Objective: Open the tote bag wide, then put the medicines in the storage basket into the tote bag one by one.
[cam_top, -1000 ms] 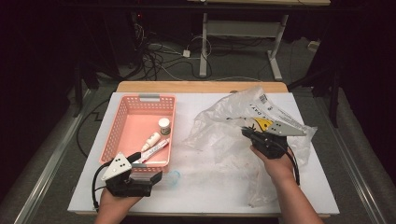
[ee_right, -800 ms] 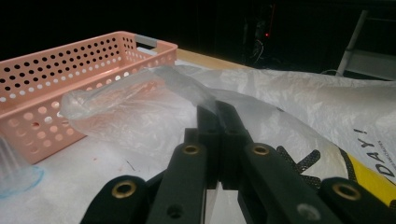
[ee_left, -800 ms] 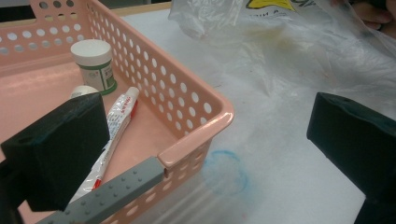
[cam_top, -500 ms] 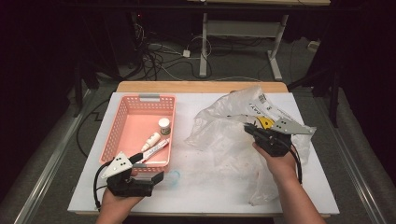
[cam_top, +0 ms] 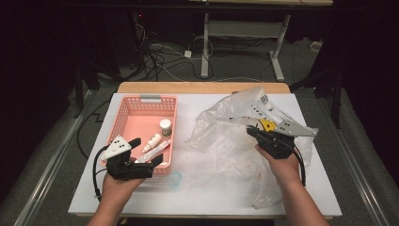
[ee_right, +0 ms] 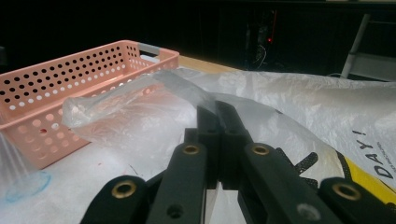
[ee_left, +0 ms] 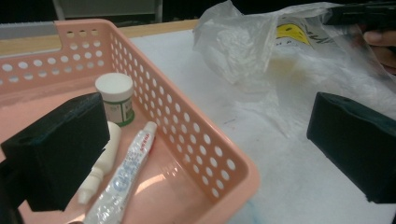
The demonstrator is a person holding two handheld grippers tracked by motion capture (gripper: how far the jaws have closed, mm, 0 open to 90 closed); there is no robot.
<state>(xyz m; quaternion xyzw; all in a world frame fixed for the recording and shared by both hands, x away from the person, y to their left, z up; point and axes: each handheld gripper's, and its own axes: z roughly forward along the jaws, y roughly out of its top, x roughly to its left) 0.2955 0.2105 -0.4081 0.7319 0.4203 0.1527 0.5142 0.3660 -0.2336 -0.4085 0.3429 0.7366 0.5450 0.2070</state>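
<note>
While the left gripper (cam_top: 149,153) hangs over the near corner of the pink basket (cam_top: 123,113), its jaws stand wide apart and hold nothing; compared with one second ago it sits a little nearer to the person, so I judge that it has finished dropping something. Inside the basket lie a small white-capped jar (ee_left: 115,99), a white dropper bottle (ee_left: 99,169) and a clear tube (ee_left: 126,175), side by side. To the right, the clear plastic bag (cam_top: 233,141) is spread on the white table (cam_top: 188,197). The right gripper (cam_top: 251,133) has hardly moved and its jaws are pressed together on a fold of the bag, lifting it slightly, probably to open the bag for the next item.
</note>
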